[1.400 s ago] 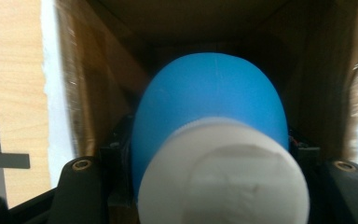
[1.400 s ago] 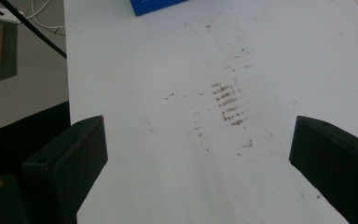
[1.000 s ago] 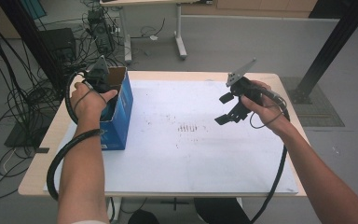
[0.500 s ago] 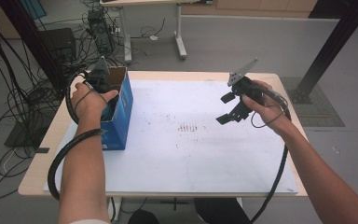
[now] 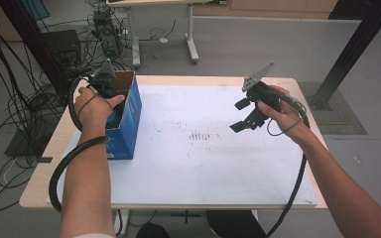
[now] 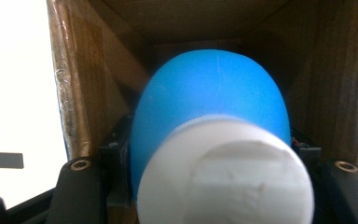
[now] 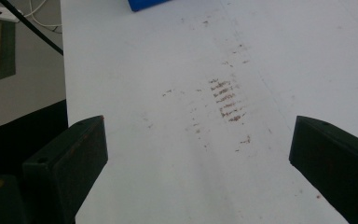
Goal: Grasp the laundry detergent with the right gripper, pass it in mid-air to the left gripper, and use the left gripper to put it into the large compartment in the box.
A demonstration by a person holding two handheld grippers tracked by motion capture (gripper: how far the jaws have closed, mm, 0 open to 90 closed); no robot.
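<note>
An open blue cardboard box (image 5: 129, 119) stands at the table's left side. My left gripper (image 5: 104, 85) reaches down into its open top, held by the person's left hand. In the left gripper view the jaws are shut on a rounded blue object (image 6: 209, 102) with a white cap (image 6: 226, 175), inside the brown walls of the box (image 6: 88, 70). My right gripper (image 5: 239, 116) hovers above the table's right half, tilted toward the middle. Its jaws stand wide open (image 7: 198, 154) with nothing between them, over the bare white sheet.
A white sheet (image 5: 203, 168) with brown smudges (image 7: 226, 100) near its middle covers the wooden table. A corner of the blue box (image 7: 147, 3) shows at the top of the right gripper view. Cables and equipment lie on the floor at the left, and a black post (image 5: 357, 44) stands at the right.
</note>
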